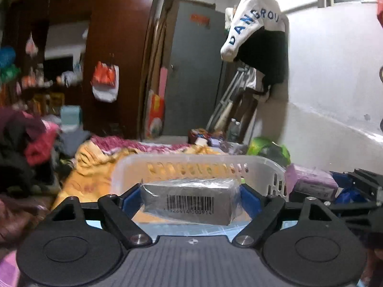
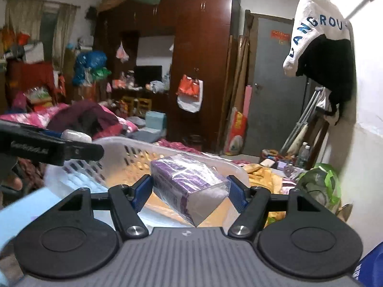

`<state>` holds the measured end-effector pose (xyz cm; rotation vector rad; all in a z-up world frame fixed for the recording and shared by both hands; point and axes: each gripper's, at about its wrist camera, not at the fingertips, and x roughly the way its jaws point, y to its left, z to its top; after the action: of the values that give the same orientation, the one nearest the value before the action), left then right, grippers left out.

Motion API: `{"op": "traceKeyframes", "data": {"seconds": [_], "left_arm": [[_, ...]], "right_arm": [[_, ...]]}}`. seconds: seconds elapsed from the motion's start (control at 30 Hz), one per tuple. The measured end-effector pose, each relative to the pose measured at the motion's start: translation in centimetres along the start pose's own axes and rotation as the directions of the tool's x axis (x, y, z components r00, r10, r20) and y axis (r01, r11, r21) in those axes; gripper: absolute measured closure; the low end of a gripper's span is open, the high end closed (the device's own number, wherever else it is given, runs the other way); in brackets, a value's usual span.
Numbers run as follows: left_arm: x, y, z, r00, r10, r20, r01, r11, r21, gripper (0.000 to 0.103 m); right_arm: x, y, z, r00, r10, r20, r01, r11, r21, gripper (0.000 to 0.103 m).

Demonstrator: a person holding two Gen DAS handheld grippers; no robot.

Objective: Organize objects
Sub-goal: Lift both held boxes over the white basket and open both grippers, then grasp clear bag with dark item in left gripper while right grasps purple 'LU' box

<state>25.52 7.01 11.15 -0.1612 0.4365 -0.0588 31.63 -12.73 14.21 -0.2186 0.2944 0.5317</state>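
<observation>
Ahead of you a dark wooden wardrobe (image 2: 201,55) fills the back wall, with an orange-and-white plastic bag (image 2: 190,93) hanging on its front. To its right you see a grey door (image 2: 273,91). A white garment with blue letters (image 2: 313,28) hangs high on the right wall, and crutches (image 2: 308,119) lean below it.

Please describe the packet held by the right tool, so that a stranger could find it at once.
Find the white slotted basket on the orange blanket. Just before its near rim, the right tool holds a plastic-wrapped packet. It is purple and tilted, whereas the left tool holds a grey one with a barcode.
</observation>
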Motion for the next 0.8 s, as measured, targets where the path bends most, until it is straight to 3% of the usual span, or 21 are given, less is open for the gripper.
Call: {"op": "traceKeyframes", "data": {"seconds": [0.03, 0.07, 0.17, 0.3, 0.43, 0.57, 0.63, 0.7, 0.8], "left_arm": [[0.3, 0.1, -0.2, 1.000, -0.011, 0.005, 0.011, 1.000, -0.006, 0.000], [0.1, 0.3, -0.3, 1.000, -0.010, 0.010, 0.010, 1.000, -0.018, 0.000], [-1.3, 0.2, -1.1, 0.999, -0.037, 0.037, 0.037, 0.999, -0.021, 0.000], [-6.1, 0.0, -3.3, 0.992, -0.099, 0.078, 0.097, 0.995, 0.025, 0.000], [-10.5, -0.7, -8.9, 0.990, 0.009, 0.143, -0.028, 0.991, 0.129, 0.000], [-12.2, -1.0, -13.3, 0.987, -0.013, 0.161, -0.011, 0.989, 0.144, 0.000], [-12.1, -1.5, -14.3, 0.988, -0.008, 0.151, -0.019, 0.985, 0.174, 0.000], [-12.5, -1.6, -15.2, 0.988, 0.025, 0.151, -0.052, 0.982, 0.179, 0.000], [-13.0, -0.2, -16.2, 0.990, 0.019, 0.138, -0.040, 0.987, 0.154, 0.000]], "right_arm": [[0.2, 0.2, -0.2, 1.000, -0.011, 0.009, 0.011, 1.000, -0.011, 0.011], [-0.1, 0.3, -0.6, 1.000, -0.019, 0.013, 0.019, 1.000, -0.015, 0.000], [-1.5, 0.3, -1.5, 1.000, -0.009, -0.002, 0.009, 1.000, -0.002, 0.000], [-6.9, 1.0, -3.8, 0.999, 0.003, 0.034, -0.004, 1.000, 0.017, 0.000], [-11.8, 2.5, -9.2, 0.997, 0.071, 0.036, -0.072, 0.997, 0.034, 0.000], [-15.0, 4.7, -15.3, 0.986, 0.147, 0.077, -0.154, 0.984, 0.087, 0.000], [-15.1, 5.7, -16.6, 0.977, 0.201, 0.066, -0.207, 0.973, 0.101, 0.000], [-15.3, 6.8, -17.3, 0.976, 0.207, 0.062, -0.212, 0.973, 0.091, 0.000], [-14.8, 7.4, -17.3, 0.972, 0.227, 0.060, -0.231, 0.970, 0.074, 0.000]]}}
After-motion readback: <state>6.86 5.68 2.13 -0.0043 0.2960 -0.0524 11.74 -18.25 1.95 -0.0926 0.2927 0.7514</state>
